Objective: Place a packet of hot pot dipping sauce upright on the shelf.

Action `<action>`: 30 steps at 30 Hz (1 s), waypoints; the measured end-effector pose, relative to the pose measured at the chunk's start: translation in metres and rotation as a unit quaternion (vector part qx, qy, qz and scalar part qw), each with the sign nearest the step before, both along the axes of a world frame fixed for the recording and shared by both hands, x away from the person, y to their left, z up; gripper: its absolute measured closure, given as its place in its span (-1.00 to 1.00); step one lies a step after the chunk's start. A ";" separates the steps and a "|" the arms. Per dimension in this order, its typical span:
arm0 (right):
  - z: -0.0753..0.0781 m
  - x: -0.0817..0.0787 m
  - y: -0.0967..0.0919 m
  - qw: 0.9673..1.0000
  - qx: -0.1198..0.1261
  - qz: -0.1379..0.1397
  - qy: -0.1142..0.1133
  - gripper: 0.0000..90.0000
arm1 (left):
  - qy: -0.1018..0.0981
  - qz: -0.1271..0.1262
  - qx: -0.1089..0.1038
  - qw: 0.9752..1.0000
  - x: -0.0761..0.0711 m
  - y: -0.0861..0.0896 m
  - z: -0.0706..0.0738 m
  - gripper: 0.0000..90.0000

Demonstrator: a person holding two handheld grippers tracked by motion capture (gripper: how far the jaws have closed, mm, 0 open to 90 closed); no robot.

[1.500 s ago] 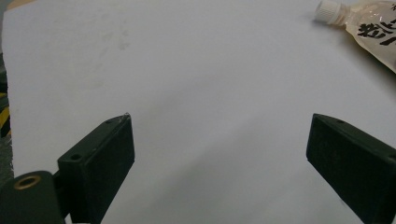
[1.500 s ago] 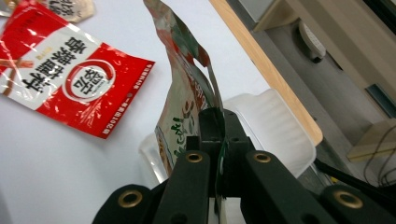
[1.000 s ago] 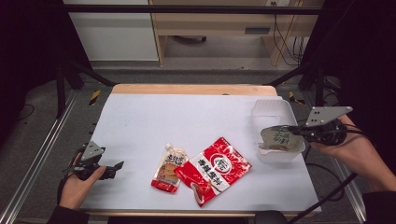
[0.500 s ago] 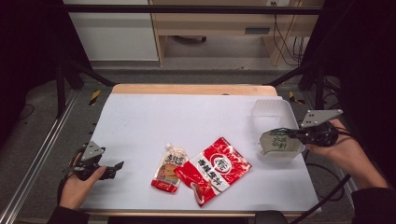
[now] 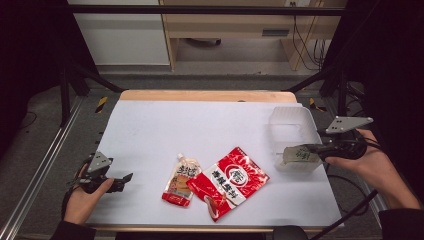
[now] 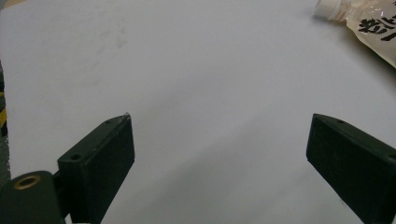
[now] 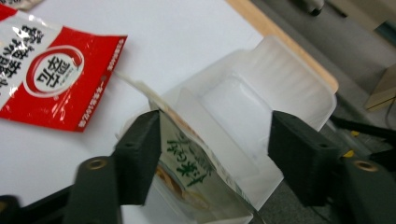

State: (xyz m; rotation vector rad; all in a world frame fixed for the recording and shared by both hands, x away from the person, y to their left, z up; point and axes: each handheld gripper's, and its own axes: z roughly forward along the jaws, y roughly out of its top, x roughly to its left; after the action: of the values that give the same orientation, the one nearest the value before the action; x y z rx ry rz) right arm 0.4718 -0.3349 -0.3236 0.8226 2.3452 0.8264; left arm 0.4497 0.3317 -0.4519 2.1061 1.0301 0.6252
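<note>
Lowered since the earlier high view: green-lettered pouch [image 5: 299, 155], from a raised carry at the right gripper [image 5: 311, 148] to a position at the near end of the clear plastic tray [image 5: 290, 120] on the right side of the worktop [image 5: 150, 130]. Jaws of the right gripper just opened; pouch between them in the right gripper view [image 7: 196, 172], resting against one jaw, the other jaw well apart, no pinch. Judged meaning: release at the tray under way, deposit nearly complete, withdrawal of the right gripper remaining. Long axis of the pouch roughly across the worktop, along the gripper line, free end pointing toward the centre; standing on edge and tilted, leaning on the tray's near wall, not flat. Left gripper [image 5: 122, 180] open and empty, low over the near left of the worktop, jaws wide apart in the left gripper view. Unhandled at centre: red sachet [image 5: 231, 180] and spouted pouch [image 5: 181, 181], just beside each other.
</note>
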 end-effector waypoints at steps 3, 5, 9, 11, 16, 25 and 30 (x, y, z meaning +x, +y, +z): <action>0.009 -0.006 0.012 1.000 0.001 -0.003 -0.015 -0.44 | 0.000 0.000 0.000 1.000 0.000 0.000 0.000 -0.83; 0.015 -0.011 0.025 1.000 0.001 0.004 -0.029 -0.49 | 0.000 -0.001 0.001 1.000 0.000 0.000 0.000 -0.83; 0.024 -0.018 0.055 0.999 -0.009 0.019 -0.048 -0.56 | 0.000 -0.001 0.002 1.000 0.000 0.000 0.000 -0.83; 0.027 -0.022 0.079 0.998 -0.007 0.035 -0.057 -0.61 | 0.000 -0.002 0.002 1.000 -0.001 -0.001 0.000 -0.83; 0.026 -0.025 0.110 0.997 -0.008 0.053 -0.059 -0.63 | -0.001 -0.004 0.003 1.000 -0.001 -0.002 0.000 -0.83; 0.008 -0.024 0.165 0.995 -0.011 0.084 -0.046 -0.67 | -0.003 -0.003 0.002 1.000 -0.001 -0.002 0.000 -0.83; -0.005 -0.022 0.189 0.994 -0.001 0.098 -0.039 -0.68 | -0.003 -0.003 0.003 1.000 -0.001 -0.002 0.000 -0.83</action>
State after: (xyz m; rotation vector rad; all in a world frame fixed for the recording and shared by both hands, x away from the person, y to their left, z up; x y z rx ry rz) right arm 0.4497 -0.1456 -0.3287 0.5527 2.3829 0.9187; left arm 0.4488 0.3300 -0.4517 2.1101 1.0203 0.6313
